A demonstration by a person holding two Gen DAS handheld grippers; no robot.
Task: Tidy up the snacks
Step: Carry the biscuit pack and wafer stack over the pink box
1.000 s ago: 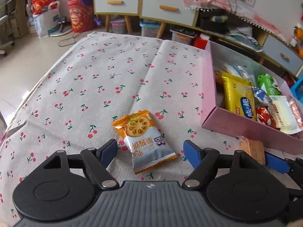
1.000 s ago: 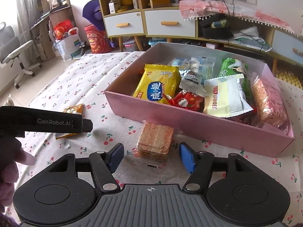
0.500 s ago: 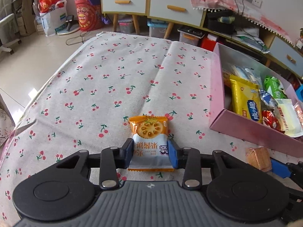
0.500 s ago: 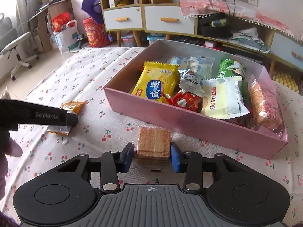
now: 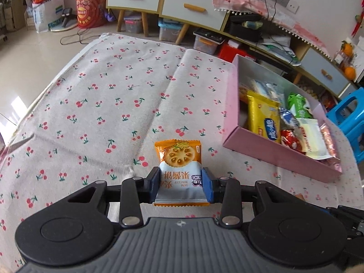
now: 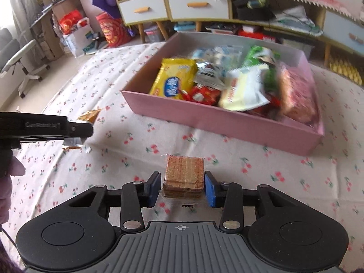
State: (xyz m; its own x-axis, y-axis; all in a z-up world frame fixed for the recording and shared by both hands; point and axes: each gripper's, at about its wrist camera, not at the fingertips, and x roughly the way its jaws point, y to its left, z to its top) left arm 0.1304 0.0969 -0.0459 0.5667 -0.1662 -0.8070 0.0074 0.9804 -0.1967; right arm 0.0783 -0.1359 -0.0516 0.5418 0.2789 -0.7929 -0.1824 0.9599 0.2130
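Observation:
My left gripper point(image 5: 181, 183) is shut on an orange and pale blue jam biscuit packet point(image 5: 178, 159), and the packet's far end tilts up off the cherry-print cloth. In the right wrist view that left gripper point(image 6: 87, 130) comes in from the left with the packet point(image 6: 89, 116) in it. My right gripper point(image 6: 183, 187) is shut on a clear-wrapped brown wafer pack point(image 6: 184, 173), held just above the cloth. The pink box point(image 6: 227, 122), open-topped, lies ahead of it and holds several snack packets, among them a yellow bag point(image 6: 175, 80). From the left wrist, the box point(image 5: 279, 154) is to the right.
A cherry-print cloth point(image 5: 102, 104) covers the table. Drawer cabinets point(image 5: 188, 4) and cluttered shelves stand behind it. A blue stool point(image 5: 350, 116) is at the right and an office chair point(image 6: 20, 61) at the left. A person's hand point(image 6: 6, 182) holds the left gripper.
Both grippers closed from open onto their snacks: the left on the biscuit packet, the right on the wafer pack. The right gripper has since risen a little with the pack.

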